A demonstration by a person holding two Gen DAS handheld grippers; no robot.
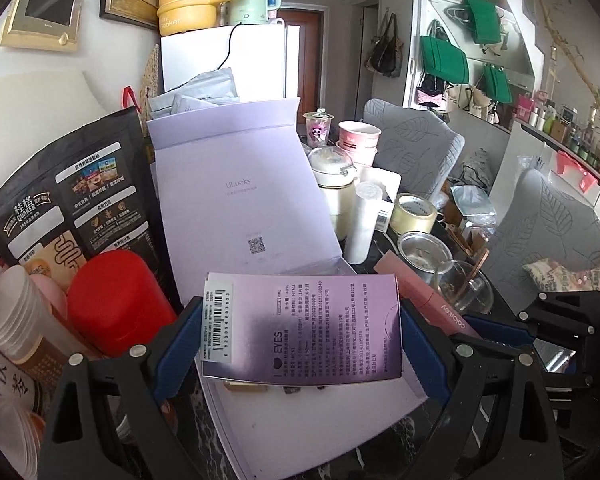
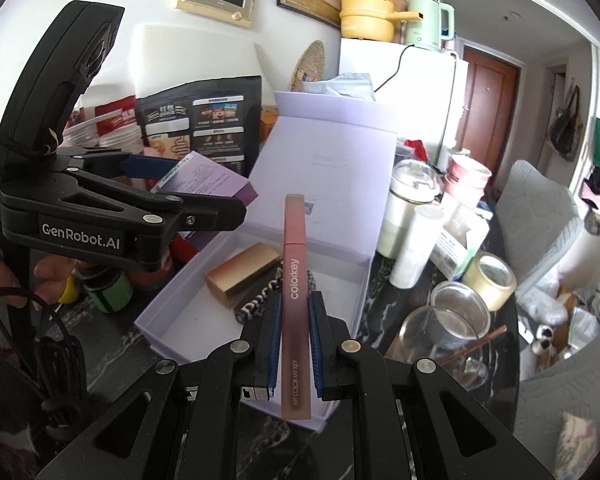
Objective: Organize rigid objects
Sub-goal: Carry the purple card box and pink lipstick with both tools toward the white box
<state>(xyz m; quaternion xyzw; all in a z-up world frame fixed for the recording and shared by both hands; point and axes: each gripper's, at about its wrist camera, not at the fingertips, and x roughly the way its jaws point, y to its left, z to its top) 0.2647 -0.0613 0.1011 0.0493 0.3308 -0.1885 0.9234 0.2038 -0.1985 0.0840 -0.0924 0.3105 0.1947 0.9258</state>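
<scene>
An open lavender gift box (image 2: pixel 172 320) with its lid standing up lies on the dark marble table; it also shows in the left wrist view (image 1: pixel 300 432). Inside lie a gold box (image 2: pixel 242 276) and a dark patterned box (image 2: pixel 256 308). My left gripper (image 1: pixel 300 332) is shut on a purple "I love EYES" box (image 1: pixel 300 328) and holds it above the open box; that purple box also shows in the right wrist view (image 2: pixel 216 180). My right gripper (image 2: pixel 294 320) is shut on a long pink Colorkey box (image 2: pixel 294 280), held over the open box's right side; it also shows in the left wrist view (image 1: pixel 432 300).
A black oats bag (image 1: pixel 72 200), a red canister (image 1: pixel 116 300) and stacked cups (image 1: pixel 16 320) stand left. A cream jar (image 2: pixel 408 208), tape roll (image 2: pixel 490 280), glass cups (image 2: pixel 452 320) and pink bowls (image 2: pixel 466 178) crowd the right. A white fridge (image 2: pixel 400 92) stands behind.
</scene>
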